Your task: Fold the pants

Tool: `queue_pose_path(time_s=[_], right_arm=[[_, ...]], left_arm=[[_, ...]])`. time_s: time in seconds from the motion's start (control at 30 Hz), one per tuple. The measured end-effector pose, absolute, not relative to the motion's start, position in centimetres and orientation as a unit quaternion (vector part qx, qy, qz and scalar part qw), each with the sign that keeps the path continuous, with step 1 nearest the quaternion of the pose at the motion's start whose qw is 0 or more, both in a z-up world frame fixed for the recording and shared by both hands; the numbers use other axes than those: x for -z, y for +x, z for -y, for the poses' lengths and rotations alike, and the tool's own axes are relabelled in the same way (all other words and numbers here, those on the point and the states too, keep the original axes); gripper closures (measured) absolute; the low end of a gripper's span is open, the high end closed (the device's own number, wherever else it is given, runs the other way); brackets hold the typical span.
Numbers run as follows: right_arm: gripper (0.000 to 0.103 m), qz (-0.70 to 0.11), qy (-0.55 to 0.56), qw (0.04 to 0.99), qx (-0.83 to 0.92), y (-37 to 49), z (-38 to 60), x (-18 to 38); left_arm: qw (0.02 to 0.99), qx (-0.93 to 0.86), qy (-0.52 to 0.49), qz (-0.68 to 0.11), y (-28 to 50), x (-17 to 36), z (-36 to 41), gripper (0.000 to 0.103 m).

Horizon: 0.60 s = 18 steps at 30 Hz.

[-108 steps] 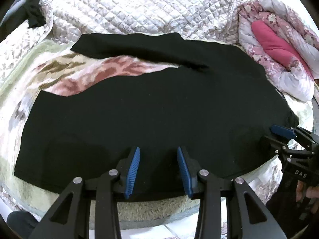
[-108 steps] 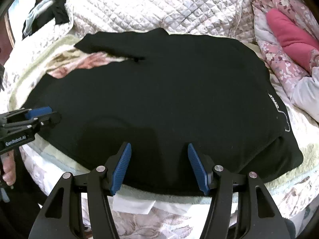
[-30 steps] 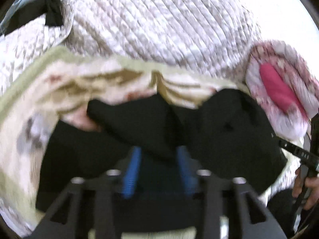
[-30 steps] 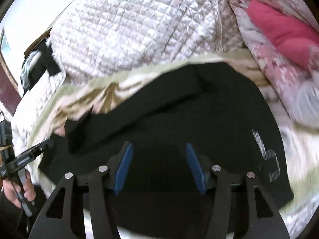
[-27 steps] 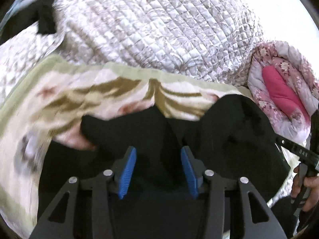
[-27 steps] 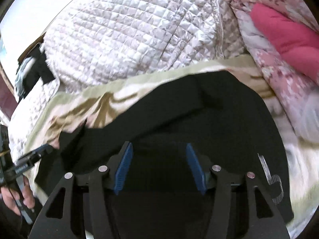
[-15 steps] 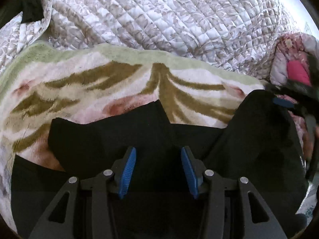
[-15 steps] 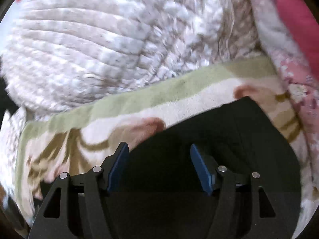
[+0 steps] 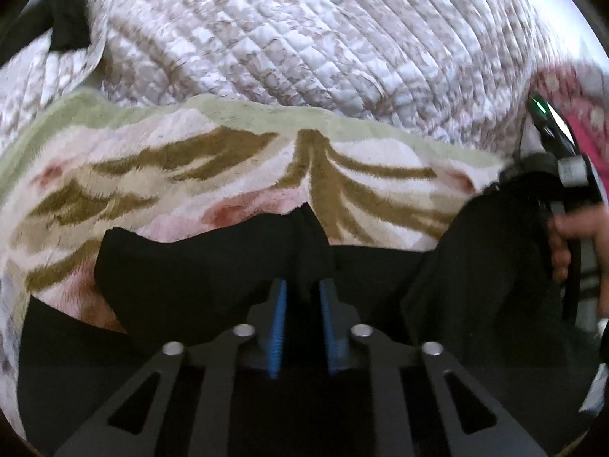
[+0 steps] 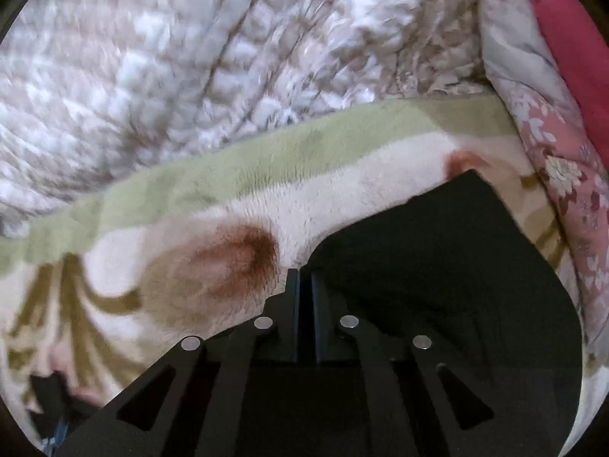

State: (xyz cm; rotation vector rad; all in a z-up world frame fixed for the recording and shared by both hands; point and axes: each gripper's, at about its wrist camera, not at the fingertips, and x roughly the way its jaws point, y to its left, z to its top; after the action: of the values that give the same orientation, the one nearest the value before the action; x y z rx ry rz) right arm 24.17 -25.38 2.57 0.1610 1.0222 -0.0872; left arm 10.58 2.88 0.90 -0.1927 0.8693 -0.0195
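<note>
Black pants point(image 9: 190, 266) lie on a floral blanket point(image 9: 228, 160), with a leg folded over the rest. My left gripper point(image 9: 303, 297) points down at that fold. Its jaws are closing, and the blue pads point(image 9: 279, 304) pinch a bunched ridge of black cloth. In the right wrist view my right gripper point(image 10: 304, 289) sits at the left edge of the pants point(image 10: 437, 266). Its jaws are closing to nearly together, with the dark cloth edge between them. A person's hand point(image 9: 578, 236) holds the right gripper's handle at the right of the left wrist view.
A quilted white cover point(image 9: 285, 38) is piled behind the blanket point(image 10: 228, 190). Pink floral bedding point(image 10: 552, 152) lies to the right. A dark garment point(image 9: 68, 26) hangs at the far left.
Both pairs of jaws stood open half a second ago and have closed. The left pads now squeeze a raised fold of black cloth. The right jaws have come together at the pants' edge.
</note>
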Motion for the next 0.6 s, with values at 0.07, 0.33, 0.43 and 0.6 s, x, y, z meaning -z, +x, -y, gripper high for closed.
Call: queue_pose_path(time_s=[0.07, 0.33, 0.43, 0.6], right_arm=[[0.099, -0.472, 0.096, 0.876, 0.024, 23.1, 26.1, -3.7], [0.1, -0.381, 0.214, 0.899, -0.036, 11.5, 30.6, -9.1], [0.102, -0.376, 0.228, 0.898, -0.024, 5.9, 32.2, -8.8], [0.103, -0.406, 0.255, 0.877, 0.033, -1.2, 35.3, -4.6]], left_arm=[[0.901, 0.014, -0.111, -0.418, 10.5, -1.2, -3.6, 0.097], [0.915, 0.011, -0.155, -0.371, 7.2, -5.0, -6.7, 0.098], [0.919, 0.011, -0.17, -0.355, 4.5, -6.3, -7.8, 0.099], [0.915, 0.0, -0.187, -0.358, -0.2, -5.9, -9.1, 0.099]])
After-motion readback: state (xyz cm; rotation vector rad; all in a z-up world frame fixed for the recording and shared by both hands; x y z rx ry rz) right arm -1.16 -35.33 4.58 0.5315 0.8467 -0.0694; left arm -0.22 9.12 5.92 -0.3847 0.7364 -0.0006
